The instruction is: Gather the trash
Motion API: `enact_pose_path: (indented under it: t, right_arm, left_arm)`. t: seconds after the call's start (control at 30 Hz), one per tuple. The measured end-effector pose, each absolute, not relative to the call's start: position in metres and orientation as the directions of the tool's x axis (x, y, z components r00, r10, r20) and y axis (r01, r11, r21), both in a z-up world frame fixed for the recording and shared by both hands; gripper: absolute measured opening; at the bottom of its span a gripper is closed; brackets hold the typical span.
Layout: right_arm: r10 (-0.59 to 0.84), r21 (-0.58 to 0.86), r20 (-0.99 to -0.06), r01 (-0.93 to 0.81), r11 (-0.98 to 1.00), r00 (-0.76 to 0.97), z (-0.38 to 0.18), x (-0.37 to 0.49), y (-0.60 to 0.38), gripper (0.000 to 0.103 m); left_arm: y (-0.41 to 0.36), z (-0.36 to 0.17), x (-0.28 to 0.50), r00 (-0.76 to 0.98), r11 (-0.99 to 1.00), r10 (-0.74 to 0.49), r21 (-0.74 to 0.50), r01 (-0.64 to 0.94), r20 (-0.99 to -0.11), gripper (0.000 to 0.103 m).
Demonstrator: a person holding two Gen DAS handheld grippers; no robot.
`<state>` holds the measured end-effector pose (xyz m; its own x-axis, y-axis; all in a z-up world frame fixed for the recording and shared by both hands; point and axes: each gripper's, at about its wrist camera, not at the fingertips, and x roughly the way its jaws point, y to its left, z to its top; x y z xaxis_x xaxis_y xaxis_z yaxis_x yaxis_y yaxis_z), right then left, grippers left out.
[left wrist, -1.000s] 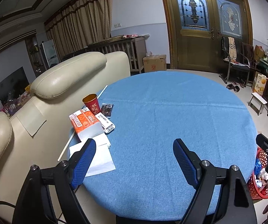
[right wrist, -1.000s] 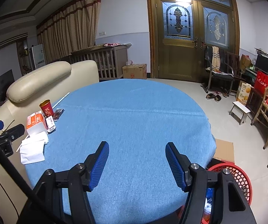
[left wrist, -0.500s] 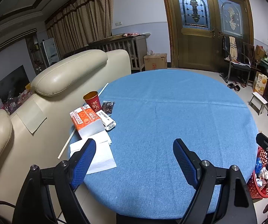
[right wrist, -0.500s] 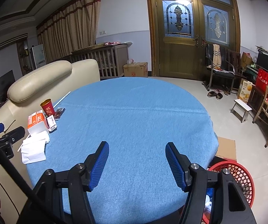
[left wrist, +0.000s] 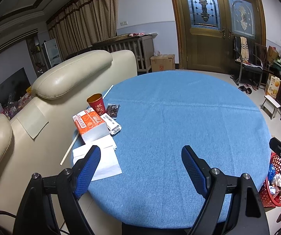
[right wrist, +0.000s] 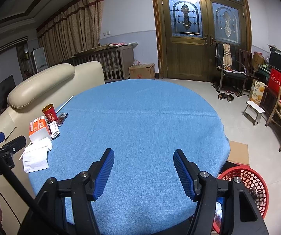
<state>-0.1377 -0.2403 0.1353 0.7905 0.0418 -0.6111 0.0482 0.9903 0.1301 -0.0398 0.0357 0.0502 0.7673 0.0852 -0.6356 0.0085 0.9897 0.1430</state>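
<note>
Nothing moved; both tools, left [left wrist: 140,157] and right [right wrist: 143,160], apart, empty; orange carton [left wrist: 90,124], red cup [left wrist: 96,103], white paper [left wrist: 103,163] clustered.

Cream sofa [left wrist: 66,82] beside table [left wrist: 179,117]; wooden double door [left wrist: 214,29] beyond.

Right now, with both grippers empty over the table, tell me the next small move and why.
Probably reach the left gripper toward the white paper. Its jaws are open and empty, the paper lies nearest it, and the red basket waits by the table.
</note>
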Motion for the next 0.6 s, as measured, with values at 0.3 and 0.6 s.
enact_pose_path:
  t: [0.3, 0.6]
  right_arm:
    - [0.045, 0.139, -0.616, 0.053, 0.989, 0.786, 0.1336, -0.137, -0.2412, 0.067]
    - [0.042, 0.141, -0.624, 0.059, 0.988, 0.781, 0.1307, -0.1353, -0.2411, 0.067]
  left_arm:
    - [0.0356, 0.0474, -0.0403, 0.762, 0.99, 0.082, 0.142, 0.013, -0.642, 0.085]
    - [0.0363, 0.0453, -0.0404, 0.76, 0.99, 0.079, 0.138, 0.013, -0.646, 0.085]
